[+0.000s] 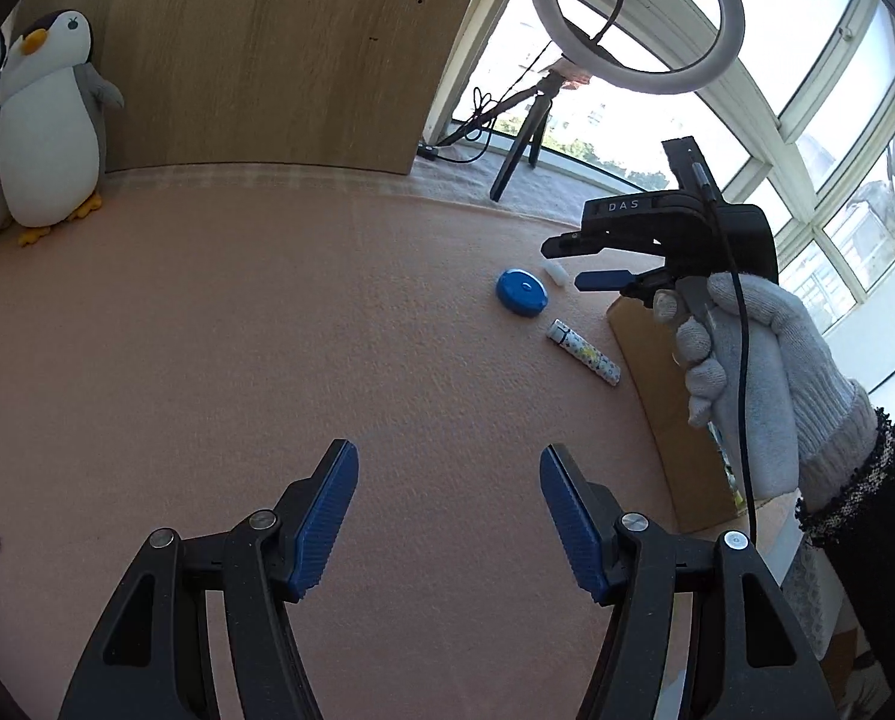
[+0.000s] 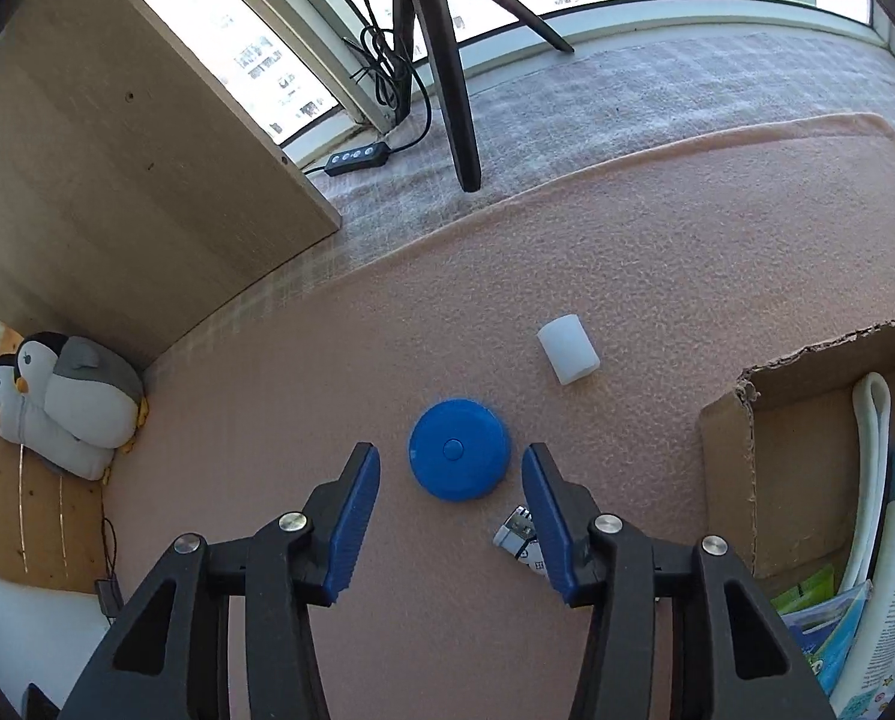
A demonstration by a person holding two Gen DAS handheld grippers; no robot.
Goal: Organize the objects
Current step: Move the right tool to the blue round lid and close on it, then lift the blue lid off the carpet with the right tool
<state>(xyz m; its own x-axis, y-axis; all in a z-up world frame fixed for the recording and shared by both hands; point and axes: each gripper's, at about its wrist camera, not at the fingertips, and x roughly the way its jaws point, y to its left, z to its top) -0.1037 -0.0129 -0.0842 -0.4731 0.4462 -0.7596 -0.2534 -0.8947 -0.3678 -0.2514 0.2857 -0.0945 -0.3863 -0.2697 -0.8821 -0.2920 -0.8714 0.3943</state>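
- While the right gripper (image 2: 451, 483) hovers over the pink blanket (image 2: 657, 252) with fingers apart and empty, the blue round case (image 2: 459, 449) lies just ahead between their tips; judged, the step is approaching it.
- Next it likely needs lowering, closing, then carrying to the cardboard box (image 2: 729, 456) at right.
- The left gripper (image 1: 448, 501) waits, fingers apart, holding nothing.
- White cylinder (image 2: 567, 349) and patterned tube (image 1: 584, 353) lie loose nearby.
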